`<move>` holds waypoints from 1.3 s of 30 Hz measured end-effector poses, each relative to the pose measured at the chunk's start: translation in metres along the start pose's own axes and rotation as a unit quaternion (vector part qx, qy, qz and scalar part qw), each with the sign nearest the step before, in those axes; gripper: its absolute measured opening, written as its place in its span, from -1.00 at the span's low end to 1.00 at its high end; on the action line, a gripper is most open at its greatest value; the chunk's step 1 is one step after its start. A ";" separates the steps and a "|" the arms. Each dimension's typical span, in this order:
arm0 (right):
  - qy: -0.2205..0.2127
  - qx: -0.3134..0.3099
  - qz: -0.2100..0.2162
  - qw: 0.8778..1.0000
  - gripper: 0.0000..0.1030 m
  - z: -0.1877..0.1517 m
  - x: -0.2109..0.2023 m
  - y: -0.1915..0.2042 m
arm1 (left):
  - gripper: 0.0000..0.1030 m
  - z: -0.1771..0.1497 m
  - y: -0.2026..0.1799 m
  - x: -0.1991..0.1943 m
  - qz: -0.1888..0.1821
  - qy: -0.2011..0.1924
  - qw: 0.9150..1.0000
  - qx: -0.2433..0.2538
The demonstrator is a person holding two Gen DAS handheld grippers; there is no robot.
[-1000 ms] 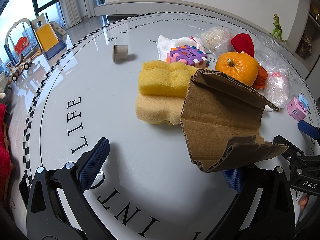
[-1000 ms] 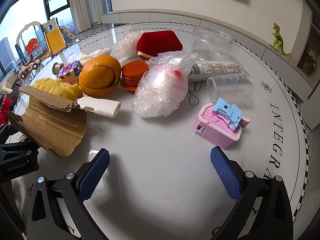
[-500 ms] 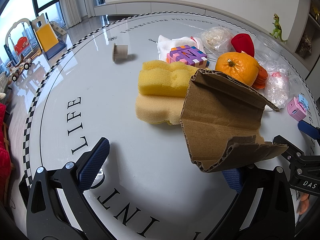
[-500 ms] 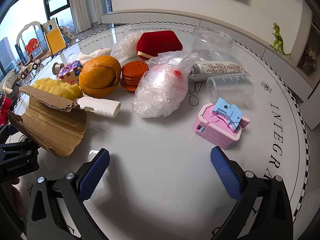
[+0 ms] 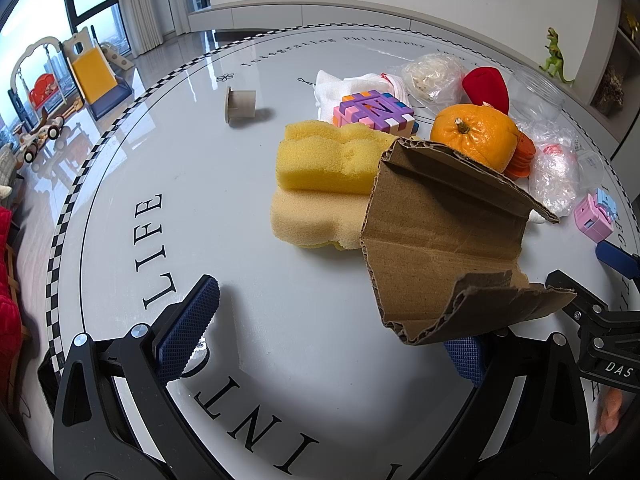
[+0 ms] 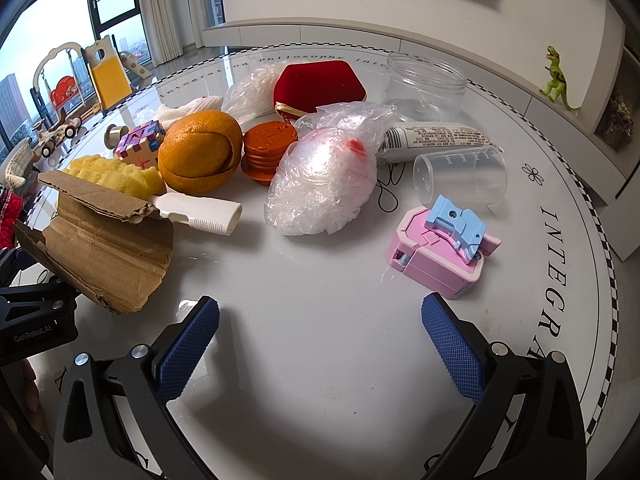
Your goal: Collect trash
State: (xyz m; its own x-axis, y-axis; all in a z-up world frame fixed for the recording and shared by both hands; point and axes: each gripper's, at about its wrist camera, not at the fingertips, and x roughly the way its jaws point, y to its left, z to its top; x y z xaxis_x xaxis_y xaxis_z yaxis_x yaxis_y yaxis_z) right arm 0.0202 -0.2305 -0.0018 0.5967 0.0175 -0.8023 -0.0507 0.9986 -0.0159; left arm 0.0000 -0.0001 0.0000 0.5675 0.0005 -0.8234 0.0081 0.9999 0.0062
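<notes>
Cardboard (image 5: 444, 240), torn and folded, is seen on the right in the left wrist view, its near edge lying over the right finger of the left gripper (image 5: 328, 332), whose fingers are spread wide and clasp nothing. Two stacked sponges (image 5: 324, 184) lie just left of it on the table (image 5: 168, 152), with an orange (image 5: 476, 140) beyond.

In the right wrist view, the cardboard (image 6: 104, 236) is found at the near left, and a crumpled plastic bag (image 6: 328, 172) at the centre. The right gripper (image 6: 320, 340) is held spread and empty above bare table (image 6: 320, 280). A pink toy (image 6: 440, 244) sits at the right.
</notes>
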 end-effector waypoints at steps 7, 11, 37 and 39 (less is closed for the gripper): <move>0.000 0.000 0.000 1.000 0.96 0.000 -0.001 0.000 | 0.89 0.000 0.000 0.000 0.000 0.000 1.000 0.000; 0.010 -0.006 0.011 1.000 0.95 0.001 -0.004 0.000 | 0.89 0.000 0.006 -0.005 -0.006 -0.003 1.000 -0.007; -0.022 -0.277 0.117 0.953 0.95 0.004 -0.048 0.124 | 0.89 -0.015 0.085 -0.066 -0.025 -0.031 0.998 -0.039; -0.020 -0.290 0.119 0.949 0.95 0.006 -0.041 0.130 | 0.89 -0.015 0.090 -0.066 -0.027 -0.030 0.998 -0.046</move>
State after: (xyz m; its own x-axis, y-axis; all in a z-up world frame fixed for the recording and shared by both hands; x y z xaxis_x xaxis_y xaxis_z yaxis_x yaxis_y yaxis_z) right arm -0.0059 -0.1012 0.0332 0.5425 0.2524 -0.8012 -0.6137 0.7704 -0.1729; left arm -0.0489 0.0897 0.0464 0.6162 -0.0516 -0.7859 -0.0333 0.9953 -0.0914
